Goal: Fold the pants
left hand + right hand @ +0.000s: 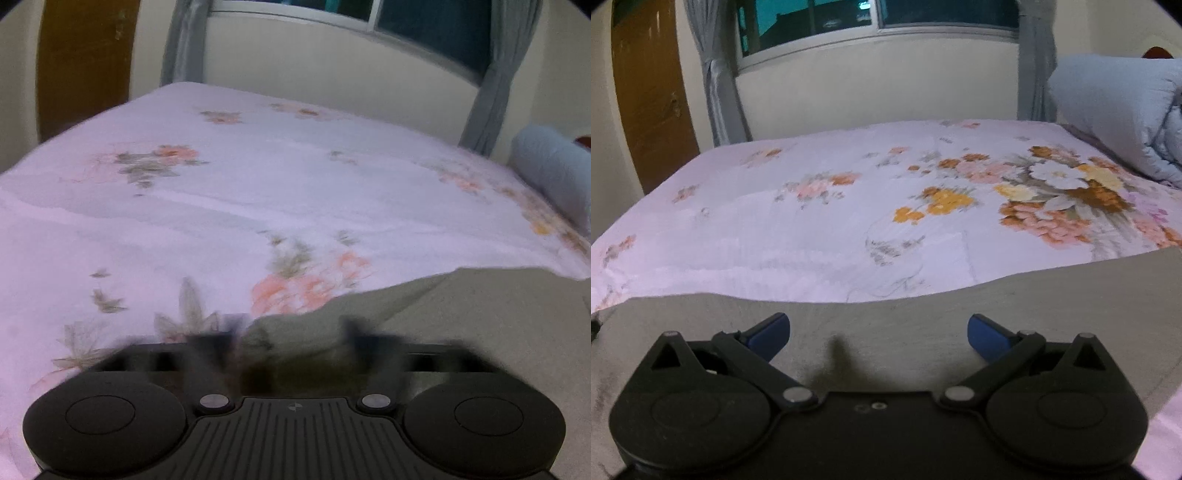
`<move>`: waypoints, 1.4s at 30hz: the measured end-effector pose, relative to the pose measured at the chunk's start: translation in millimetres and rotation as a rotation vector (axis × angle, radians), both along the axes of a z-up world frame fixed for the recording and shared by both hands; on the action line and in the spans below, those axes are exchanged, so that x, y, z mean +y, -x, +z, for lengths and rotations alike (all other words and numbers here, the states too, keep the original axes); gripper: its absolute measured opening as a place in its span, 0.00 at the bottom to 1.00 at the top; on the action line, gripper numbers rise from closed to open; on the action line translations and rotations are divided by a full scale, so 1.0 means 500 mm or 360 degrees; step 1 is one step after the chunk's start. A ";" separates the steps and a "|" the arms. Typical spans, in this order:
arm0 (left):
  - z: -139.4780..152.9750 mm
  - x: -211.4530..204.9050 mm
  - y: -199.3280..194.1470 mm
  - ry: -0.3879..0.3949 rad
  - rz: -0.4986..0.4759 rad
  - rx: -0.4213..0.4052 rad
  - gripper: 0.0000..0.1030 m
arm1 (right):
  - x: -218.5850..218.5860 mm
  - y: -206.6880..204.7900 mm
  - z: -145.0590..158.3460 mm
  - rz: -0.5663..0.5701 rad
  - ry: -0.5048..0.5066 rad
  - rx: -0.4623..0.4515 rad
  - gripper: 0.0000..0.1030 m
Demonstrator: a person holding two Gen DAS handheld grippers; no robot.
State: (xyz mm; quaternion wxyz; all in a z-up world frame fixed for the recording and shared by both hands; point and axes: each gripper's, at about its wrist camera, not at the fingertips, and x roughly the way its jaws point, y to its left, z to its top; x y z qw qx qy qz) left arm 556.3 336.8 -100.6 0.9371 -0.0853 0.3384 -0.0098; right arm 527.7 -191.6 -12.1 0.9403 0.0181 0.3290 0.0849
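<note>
Grey-green pants (997,314) lie limp across the lower frame, soft and light, best pinched at an edge. Right gripper (879,332) gapes empty above them; left gripper (291,332) is blurred, its grip on the cloth unclear.

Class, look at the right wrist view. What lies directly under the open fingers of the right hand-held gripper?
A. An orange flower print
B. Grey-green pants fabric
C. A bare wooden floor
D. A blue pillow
B: the right hand-held gripper has its blue-tipped fingers spread apart over the grey-green pants, which cover the near edge of the floral bedsheet.
</note>
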 end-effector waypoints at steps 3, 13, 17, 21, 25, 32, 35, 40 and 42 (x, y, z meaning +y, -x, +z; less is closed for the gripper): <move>0.011 -0.009 0.013 0.0003 -0.0054 -0.0049 0.25 | 0.017 -0.019 -0.012 0.0045 0.0019 0.0019 0.92; 0.111 0.019 0.098 0.0269 -0.0055 -0.0351 0.22 | 0.086 -0.088 -0.039 0.0577 0.0339 0.0050 0.67; 0.123 0.028 0.099 0.0257 -0.0083 -0.0326 0.22 | 0.093 -0.114 -0.050 0.0763 0.0387 0.0039 0.61; 0.116 0.031 0.087 0.0235 -0.0088 -0.0277 0.22 | 0.089 -0.122 -0.055 0.0871 0.0317 0.0104 0.34; 0.110 0.027 0.087 0.0231 -0.0069 -0.0259 0.22 | 0.087 -0.104 -0.047 0.0853 0.0332 0.0085 0.00; 0.135 0.028 0.114 0.0248 -0.0066 -0.0307 0.22 | 0.060 -0.050 0.021 0.0846 0.0315 -0.0075 0.00; 0.154 0.030 0.141 0.0272 -0.0079 -0.0345 0.22 | 0.043 -0.005 0.067 0.0853 0.0310 -0.0137 0.00; 0.202 0.024 0.224 0.0335 -0.0142 -0.0449 0.22 | 0.016 0.124 0.155 0.0864 0.0347 -0.0255 0.00; 0.221 0.018 0.279 0.0335 -0.0183 -0.0485 0.22 | 0.008 0.201 0.184 0.0878 0.0372 -0.0280 0.00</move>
